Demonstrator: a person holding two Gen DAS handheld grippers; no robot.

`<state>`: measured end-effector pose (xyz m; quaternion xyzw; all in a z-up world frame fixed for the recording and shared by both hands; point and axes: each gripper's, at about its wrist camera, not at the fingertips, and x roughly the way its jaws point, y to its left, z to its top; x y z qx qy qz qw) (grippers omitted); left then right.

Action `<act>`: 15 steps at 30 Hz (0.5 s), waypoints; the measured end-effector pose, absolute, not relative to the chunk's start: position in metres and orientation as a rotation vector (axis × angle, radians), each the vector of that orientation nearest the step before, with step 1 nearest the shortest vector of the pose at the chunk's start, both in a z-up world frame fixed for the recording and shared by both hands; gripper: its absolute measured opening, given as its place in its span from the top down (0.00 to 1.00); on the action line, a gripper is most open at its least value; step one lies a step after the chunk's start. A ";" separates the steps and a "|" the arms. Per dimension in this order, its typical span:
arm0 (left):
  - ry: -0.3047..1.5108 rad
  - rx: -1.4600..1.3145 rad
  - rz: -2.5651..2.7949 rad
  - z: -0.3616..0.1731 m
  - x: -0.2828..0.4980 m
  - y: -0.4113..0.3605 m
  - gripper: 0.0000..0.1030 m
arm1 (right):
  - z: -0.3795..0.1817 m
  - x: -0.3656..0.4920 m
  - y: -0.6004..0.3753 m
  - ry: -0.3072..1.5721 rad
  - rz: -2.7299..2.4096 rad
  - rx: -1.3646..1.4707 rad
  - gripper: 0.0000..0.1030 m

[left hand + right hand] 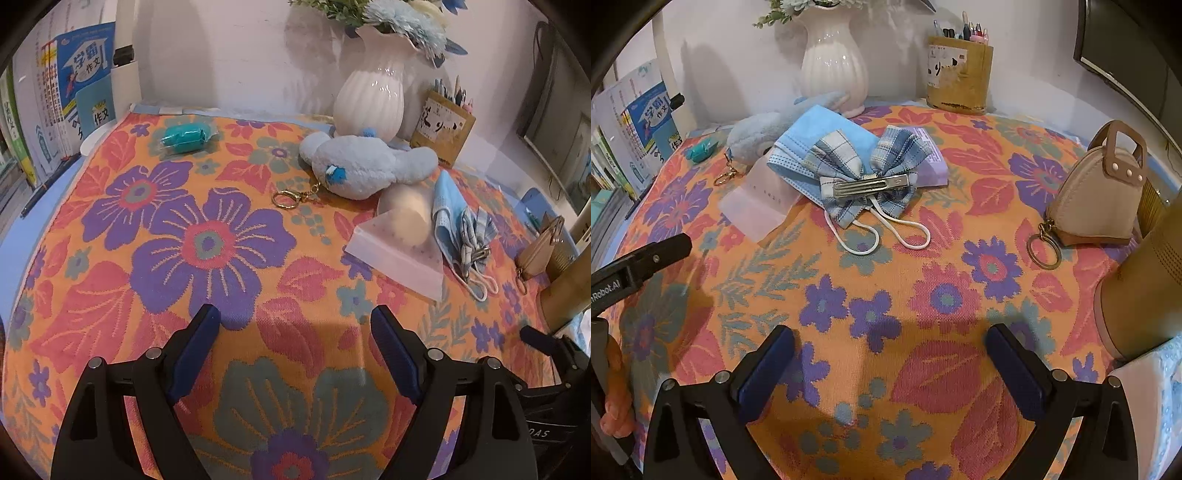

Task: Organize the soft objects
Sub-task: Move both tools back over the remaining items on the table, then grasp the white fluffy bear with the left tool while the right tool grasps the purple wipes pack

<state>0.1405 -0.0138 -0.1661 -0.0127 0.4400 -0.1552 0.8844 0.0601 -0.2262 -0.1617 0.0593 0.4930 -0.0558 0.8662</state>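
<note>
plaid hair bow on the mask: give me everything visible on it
The plaid hair bow is woven-looking fabric in blue, grey and white check, with two fanned loops up top and tails hanging below. It lies back side up in the right wrist view, showing a long silver metal clip across its centre, closed. It rests on a folded blue face mask, overlapping a lilac packet at its right loop. The mask's white ear loops trail out beneath it. Neither gripper touches it.

The left gripper (295, 319) and right gripper (890, 339) share black angular frames, silver round screws and dark blue fingers (195, 349); one side bears white lettering.
</note>
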 end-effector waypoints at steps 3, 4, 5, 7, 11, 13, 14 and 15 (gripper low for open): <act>0.950 -0.031 -0.340 -0.161 0.138 -0.013 0.20 | -0.161 0.060 -0.224 1.042 -0.116 0.100 0.00; 0.969 -0.037 -0.356 -0.158 0.137 -0.013 0.20 | -0.161 0.059 -0.225 1.046 -0.115 0.107 0.00; 0.982 -0.043 -0.376 -0.154 0.136 -0.012 0.20 | -0.160 0.057 -0.227 1.050 -0.119 0.118 0.00; 0.998 -0.045 -0.420 -0.145 0.137 -0.009 0.20 | -0.154 0.052 -0.234 1.028 -0.112 0.161 0.00; 1.020 -0.058 -0.479 -0.131 0.153 -0.005 0.20 | -0.140 0.053 -0.251 1.026 -0.057 0.260 0.00; 1.016 -0.082 -0.490 -0.126 0.166 -0.004 0.20 | -0.133 0.060 -0.253 1.026 -0.018 0.278 0.00; 1.019 -0.098 -0.496 -0.124 0.176 -0.004 0.20 | -0.128 0.067 -0.252 1.027 0.006 0.281 0.00; 1.020 -0.114 -0.503 -0.123 0.184 -0.005 0.20 | -0.125 0.072 -0.250 1.028 0.019 0.279 0.00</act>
